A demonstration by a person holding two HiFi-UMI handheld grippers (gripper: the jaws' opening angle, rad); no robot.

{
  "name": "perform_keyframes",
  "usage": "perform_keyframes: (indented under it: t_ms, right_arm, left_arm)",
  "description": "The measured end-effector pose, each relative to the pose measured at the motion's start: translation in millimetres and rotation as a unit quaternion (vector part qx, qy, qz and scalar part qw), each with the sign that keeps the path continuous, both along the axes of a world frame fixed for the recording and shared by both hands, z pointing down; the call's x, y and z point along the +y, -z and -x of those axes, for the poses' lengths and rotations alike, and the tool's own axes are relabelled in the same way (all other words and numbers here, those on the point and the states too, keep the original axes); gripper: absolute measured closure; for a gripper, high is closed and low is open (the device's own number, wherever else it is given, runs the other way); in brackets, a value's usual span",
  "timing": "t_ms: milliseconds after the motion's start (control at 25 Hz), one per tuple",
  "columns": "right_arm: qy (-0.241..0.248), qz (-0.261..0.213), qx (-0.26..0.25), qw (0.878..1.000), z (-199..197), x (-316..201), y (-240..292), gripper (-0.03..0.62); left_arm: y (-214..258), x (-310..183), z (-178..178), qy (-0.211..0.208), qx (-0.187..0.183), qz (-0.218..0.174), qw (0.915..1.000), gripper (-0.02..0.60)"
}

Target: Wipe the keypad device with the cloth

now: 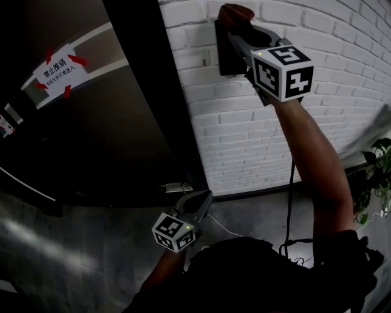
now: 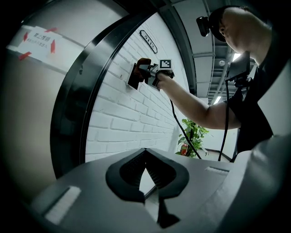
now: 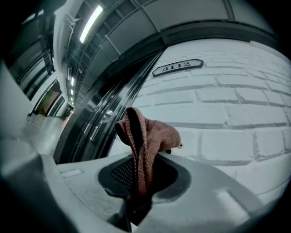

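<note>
Keypad device (image 1: pixel 227 58) is fixed high on the far brick wall (image 1: pixel 342 36), probably rigid. We pinch the soft, light cloth (image 1: pixel 237 13) mid-fold in the right gripper (image 1: pixel 239 30) at its top. Left gripper (image 1: pixel 206 195) is low and near, tongs pressed together, empty.

The keypad device (image 1: pixel 225 58) hangs on the brick wall (image 1: pixel 256 134) right of the door (image 1: pixel 122 134), the cloth (image 1: pixel 235 13) at its top

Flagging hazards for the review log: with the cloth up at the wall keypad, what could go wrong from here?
The right claw pinches only a narrow fold of the cloth; wiping pressure might tug it free.
The cloth bunches near the top of the keypad device, so the hard claw could knock or scrape it.
</note>
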State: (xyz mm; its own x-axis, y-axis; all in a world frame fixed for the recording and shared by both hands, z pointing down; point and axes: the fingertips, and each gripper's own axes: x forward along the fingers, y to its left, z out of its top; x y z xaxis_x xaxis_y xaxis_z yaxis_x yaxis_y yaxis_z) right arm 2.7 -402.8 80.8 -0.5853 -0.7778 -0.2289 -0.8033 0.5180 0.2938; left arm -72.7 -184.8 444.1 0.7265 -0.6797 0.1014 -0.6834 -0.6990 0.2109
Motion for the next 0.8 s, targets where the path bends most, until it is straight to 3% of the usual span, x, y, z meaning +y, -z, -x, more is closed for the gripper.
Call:
perform_keyframes:
  t_ms: [800]
  right_arm:
    - [-0.013, 0.035, 0.016, 0.999, -3, -1, -88, 0.534]
  left_arm:
    - [-1, 1, -1, -0.006, -0.002, 0.002, 1.0000, 0.565]
